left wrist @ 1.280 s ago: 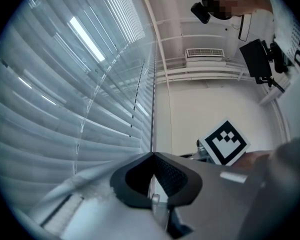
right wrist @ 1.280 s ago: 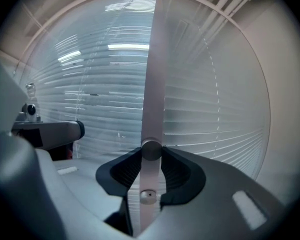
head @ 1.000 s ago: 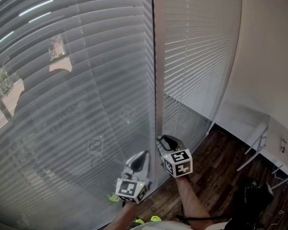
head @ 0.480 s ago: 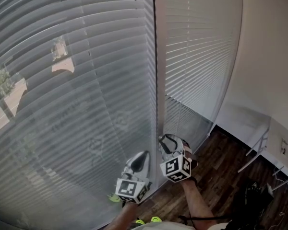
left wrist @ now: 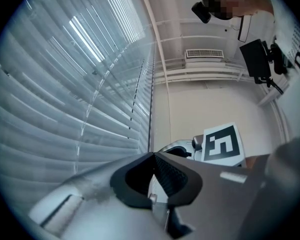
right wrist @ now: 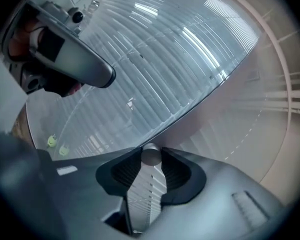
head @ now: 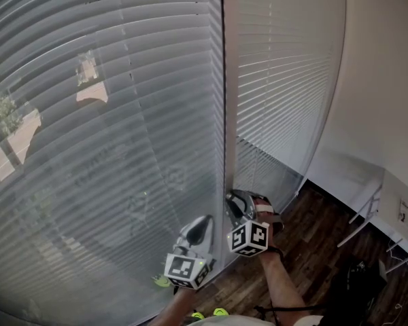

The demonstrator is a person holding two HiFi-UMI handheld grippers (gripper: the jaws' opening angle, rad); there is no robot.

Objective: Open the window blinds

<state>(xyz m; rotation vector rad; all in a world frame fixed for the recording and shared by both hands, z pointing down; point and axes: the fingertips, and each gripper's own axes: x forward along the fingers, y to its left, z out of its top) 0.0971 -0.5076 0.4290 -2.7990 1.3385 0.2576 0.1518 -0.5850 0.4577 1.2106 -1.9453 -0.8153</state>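
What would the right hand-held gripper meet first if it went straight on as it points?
The round knob between the right hand-held gripper's jaws, which have just been closing on it; behind that, probably the window frame.

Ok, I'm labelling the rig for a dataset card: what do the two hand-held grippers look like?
The left hand-held gripper and right hand-held gripper match: silver-grey shells, black ribbed pads, and a white cube with black square markers at the back. No sleeves show.
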